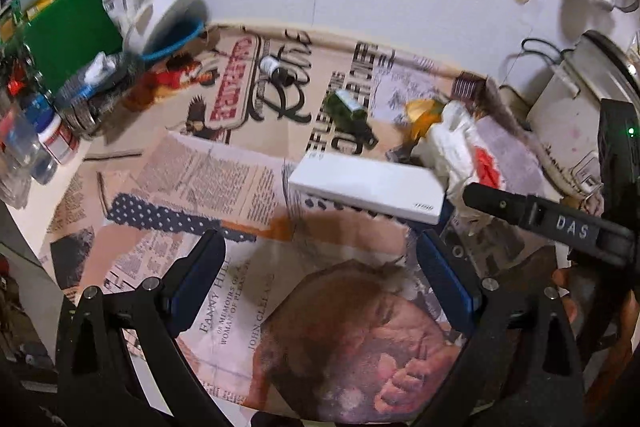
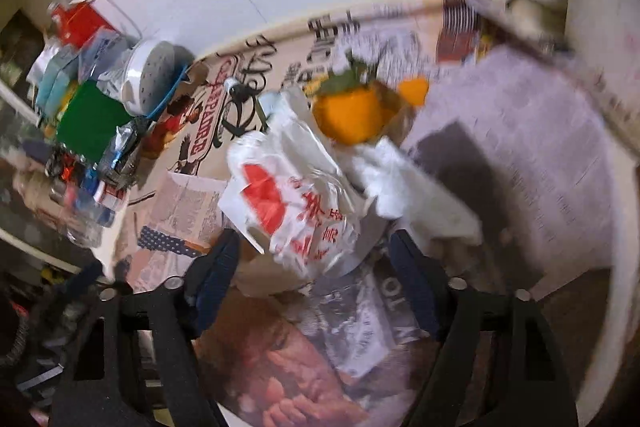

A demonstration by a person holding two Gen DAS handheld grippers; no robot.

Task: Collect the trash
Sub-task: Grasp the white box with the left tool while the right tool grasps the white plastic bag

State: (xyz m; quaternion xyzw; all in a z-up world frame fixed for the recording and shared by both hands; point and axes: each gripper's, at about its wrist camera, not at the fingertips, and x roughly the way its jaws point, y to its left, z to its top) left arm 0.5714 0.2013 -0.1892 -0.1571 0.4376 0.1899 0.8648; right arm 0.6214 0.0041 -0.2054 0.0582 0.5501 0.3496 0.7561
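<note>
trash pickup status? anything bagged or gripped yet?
Done: nothing visibly collected.
In hand: nothing gripped. The right gripper stands open around the near end of the white plastic bag; the left gripper is open and empty near the white box.
Left: bag, white box, green bottle, orange peel and crumpled tissue all lie on the table.
</note>
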